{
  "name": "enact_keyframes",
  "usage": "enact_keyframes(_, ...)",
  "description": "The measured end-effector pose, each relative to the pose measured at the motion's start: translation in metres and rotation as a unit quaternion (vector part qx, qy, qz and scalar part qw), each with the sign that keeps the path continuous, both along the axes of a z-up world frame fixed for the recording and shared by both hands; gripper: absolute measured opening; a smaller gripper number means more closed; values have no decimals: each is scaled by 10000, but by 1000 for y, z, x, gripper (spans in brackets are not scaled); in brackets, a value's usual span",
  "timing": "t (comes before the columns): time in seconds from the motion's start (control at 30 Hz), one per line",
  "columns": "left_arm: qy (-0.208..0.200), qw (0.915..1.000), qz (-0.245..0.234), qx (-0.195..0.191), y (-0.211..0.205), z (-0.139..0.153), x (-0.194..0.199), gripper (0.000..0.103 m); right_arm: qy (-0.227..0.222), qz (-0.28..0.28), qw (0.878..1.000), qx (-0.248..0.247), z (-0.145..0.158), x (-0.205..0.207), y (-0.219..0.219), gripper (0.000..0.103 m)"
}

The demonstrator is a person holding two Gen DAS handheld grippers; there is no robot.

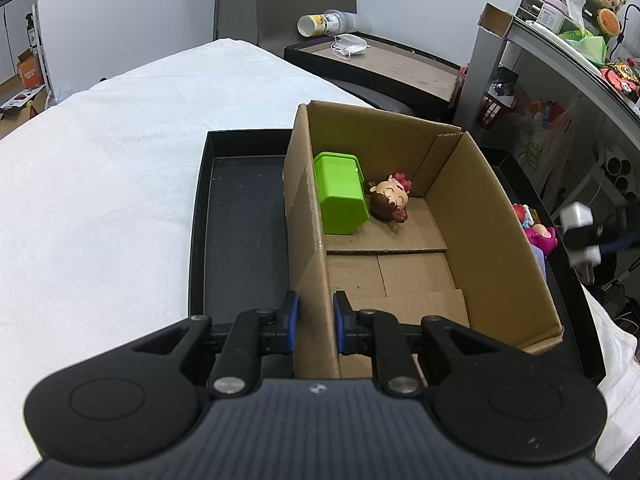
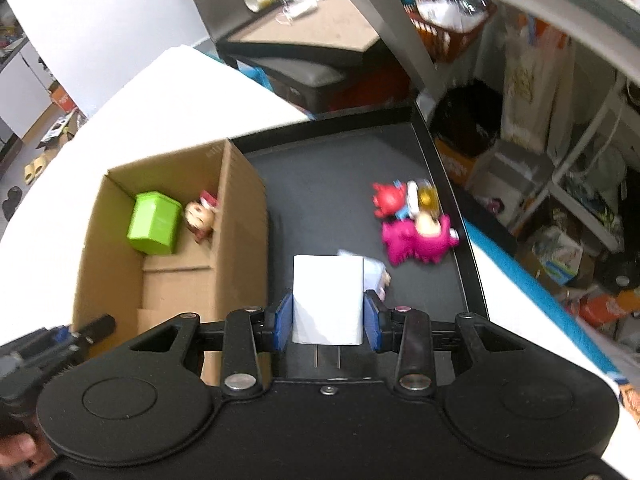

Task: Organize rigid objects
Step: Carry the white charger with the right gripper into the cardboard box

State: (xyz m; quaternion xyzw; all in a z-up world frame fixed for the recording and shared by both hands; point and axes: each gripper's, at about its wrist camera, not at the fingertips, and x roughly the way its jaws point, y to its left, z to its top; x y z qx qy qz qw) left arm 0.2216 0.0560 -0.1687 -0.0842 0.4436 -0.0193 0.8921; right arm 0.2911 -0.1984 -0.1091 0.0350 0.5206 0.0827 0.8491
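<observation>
A cardboard box [image 1: 492, 216] stands in a black tray [image 1: 240, 216] on a white-covered table. Inside it lie a green container [image 1: 340, 196] and a brown-haired doll figurine [image 1: 390, 202]. My left gripper [image 1: 314, 320] is shut on the box's left wall. My right gripper [image 2: 328, 312] is shut on a white plug adapter [image 2: 328, 300] with its prongs pointing back, above the tray [image 2: 320, 184] right of the box [image 2: 236, 216]. It also shows blurred at the right in the left wrist view [image 1: 580, 236]. A pink toy [image 2: 416, 240] and a red toy [image 2: 386, 198] lie in the tray.
A small pale figurine [image 2: 378, 274] lies just beyond the adapter. Behind the table a dark low table [image 1: 380, 64] holds a tipped cup [image 1: 320, 24] and a face mask [image 1: 350, 44]. Cluttered shelves [image 1: 560, 40] stand to the right.
</observation>
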Motion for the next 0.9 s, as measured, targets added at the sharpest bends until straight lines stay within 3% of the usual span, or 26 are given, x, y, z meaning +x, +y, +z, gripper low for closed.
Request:
enact_keyframes(0.3, -6, 10000, -5, -18, 0, 0, 0, 17, -288, 382, 9988, 44, 30, 9, 31, 36)
enact_keyframes(0.9, 5, 9999, -3, -162, 5, -1, 0, 18, -298, 791, 9964, -59, 28, 27, 90, 36)
